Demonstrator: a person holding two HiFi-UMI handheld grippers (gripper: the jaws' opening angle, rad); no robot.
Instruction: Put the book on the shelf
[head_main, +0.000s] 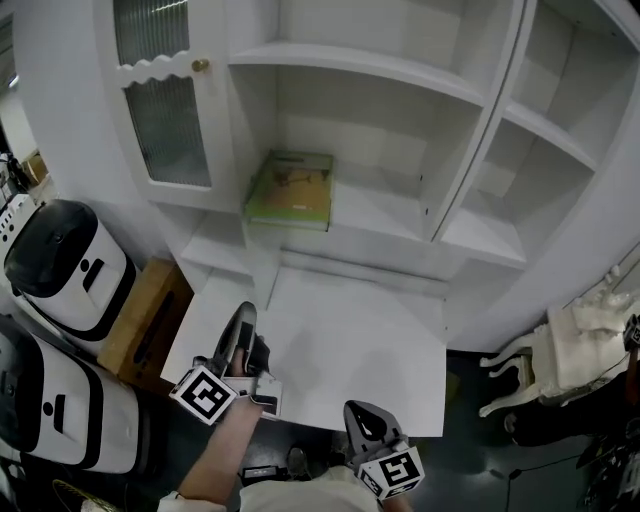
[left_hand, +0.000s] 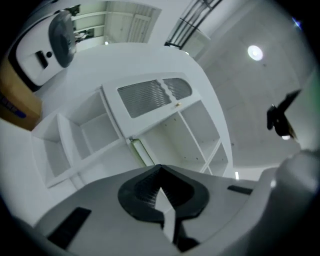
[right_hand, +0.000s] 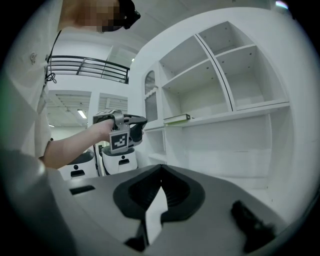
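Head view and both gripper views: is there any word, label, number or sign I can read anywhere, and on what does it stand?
No text here can be read.
Green book on the shelf: cover print too small to read.
Cardboard box: blue print, too blurred to read.
Marker cubes: black-and-white square patterns only, no letters or numbers.
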